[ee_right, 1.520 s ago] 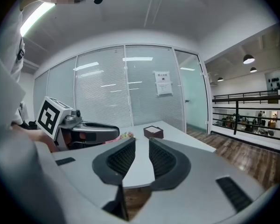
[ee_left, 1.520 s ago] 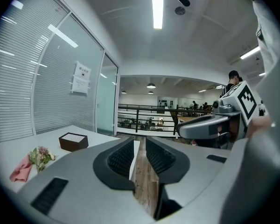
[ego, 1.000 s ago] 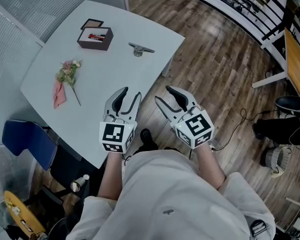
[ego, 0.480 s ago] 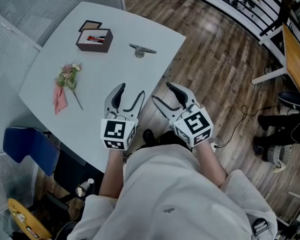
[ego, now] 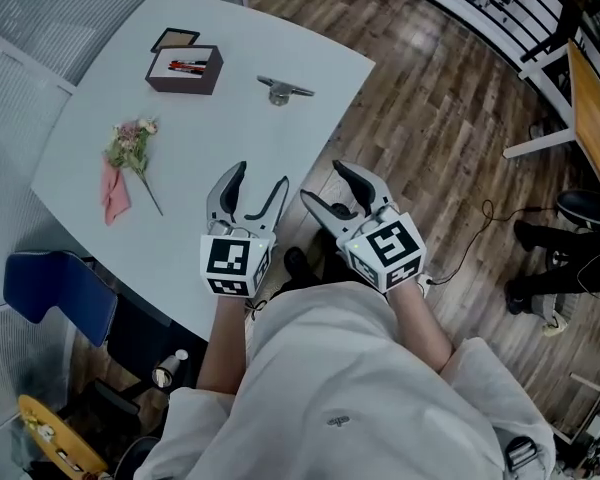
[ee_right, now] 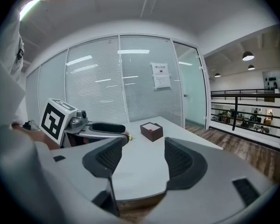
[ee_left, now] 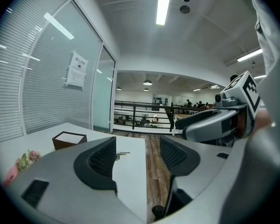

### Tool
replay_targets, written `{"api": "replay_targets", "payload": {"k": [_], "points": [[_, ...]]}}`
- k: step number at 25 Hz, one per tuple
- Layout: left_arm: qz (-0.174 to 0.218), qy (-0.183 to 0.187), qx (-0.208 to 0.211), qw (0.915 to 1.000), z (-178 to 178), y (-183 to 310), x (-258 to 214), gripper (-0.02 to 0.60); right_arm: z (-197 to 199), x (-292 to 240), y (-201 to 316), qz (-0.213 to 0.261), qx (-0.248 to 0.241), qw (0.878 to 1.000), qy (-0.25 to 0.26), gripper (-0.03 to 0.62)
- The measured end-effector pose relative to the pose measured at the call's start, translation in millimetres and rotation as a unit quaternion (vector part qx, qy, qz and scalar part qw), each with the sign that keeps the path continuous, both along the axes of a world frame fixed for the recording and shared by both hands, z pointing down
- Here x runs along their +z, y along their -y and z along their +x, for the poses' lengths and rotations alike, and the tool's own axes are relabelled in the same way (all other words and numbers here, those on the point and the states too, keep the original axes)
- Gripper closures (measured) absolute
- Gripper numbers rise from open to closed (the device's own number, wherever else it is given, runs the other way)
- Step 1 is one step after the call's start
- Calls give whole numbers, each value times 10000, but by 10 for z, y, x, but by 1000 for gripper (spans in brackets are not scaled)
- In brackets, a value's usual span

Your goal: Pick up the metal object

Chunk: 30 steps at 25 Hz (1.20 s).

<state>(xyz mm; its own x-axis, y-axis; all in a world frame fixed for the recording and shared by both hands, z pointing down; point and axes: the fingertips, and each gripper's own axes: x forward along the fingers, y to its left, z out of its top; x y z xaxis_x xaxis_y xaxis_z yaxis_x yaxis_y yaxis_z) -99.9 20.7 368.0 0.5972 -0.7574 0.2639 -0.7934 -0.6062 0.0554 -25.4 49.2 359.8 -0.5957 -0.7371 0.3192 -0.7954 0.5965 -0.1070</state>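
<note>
While both grippers hover at the near side of the white worktop (ego: 205,143), the metal object (ego: 283,90) lies flat near its far edge, well apart from them. The left gripper (ego: 262,176) is over the worktop's near rim. Its jaws have just been opening and stand wide apart with nothing between them. The right gripper (ego: 322,182) is just beside it and shows past the worktop's edge, against the wooden floor (ego: 430,118). Its jaws have likewise just been opening and gape empty. Left of the metal object stands a dark open box (ego: 184,69). A flower sprig (ego: 130,146) and a pink cloth (ego: 115,190) lie nearer the left side.
</note>
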Motion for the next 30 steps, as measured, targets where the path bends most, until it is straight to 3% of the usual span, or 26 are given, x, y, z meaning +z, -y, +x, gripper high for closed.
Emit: {"api": "replay_targets", "payload": {"k": [15,30], "points": [[-210,173,-327,9991,-23,636,116,286,47,50,776,-110,-275,9995,136,312],[-293,326,-594,9973,249,1393,84,281,332,-18,1605,-126,-578,9979,260,312]]}}
